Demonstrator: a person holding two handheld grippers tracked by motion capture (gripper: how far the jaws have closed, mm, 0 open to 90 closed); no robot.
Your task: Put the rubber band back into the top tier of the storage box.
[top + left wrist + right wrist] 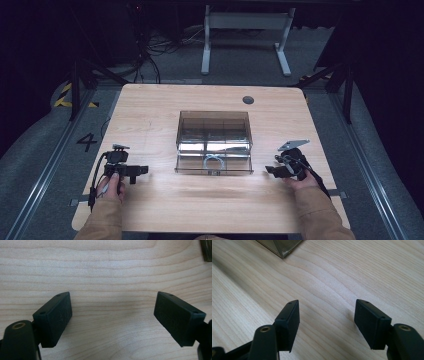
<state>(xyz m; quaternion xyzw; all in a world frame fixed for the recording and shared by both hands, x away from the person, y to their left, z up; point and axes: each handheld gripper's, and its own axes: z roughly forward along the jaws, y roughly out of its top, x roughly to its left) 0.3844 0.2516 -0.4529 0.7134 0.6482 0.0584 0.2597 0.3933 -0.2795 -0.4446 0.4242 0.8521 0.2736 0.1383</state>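
Observation:
A smoky see-through plastic box [214, 142] with inner compartments sits in the middle of the wooden table [150, 110]; a small coiled white cable [214, 161] lies in its front section. My left gripper [142, 170] rests on the table left of the box, pointing toward it, jaws open over bare wood [112, 312]. My right gripper [270, 170] sits right of the box, angled toward its front corner, open with nothing between its jaws [327, 317]. A corner of the box [280, 246] shows at the top of the right gripper view.
A round grommet [248, 100] sits near the table's far edge. Beyond the table stand a white desk frame [245, 35] and cables on the floor. A sliver of the box [207, 250] shows at the top right of the left gripper view.

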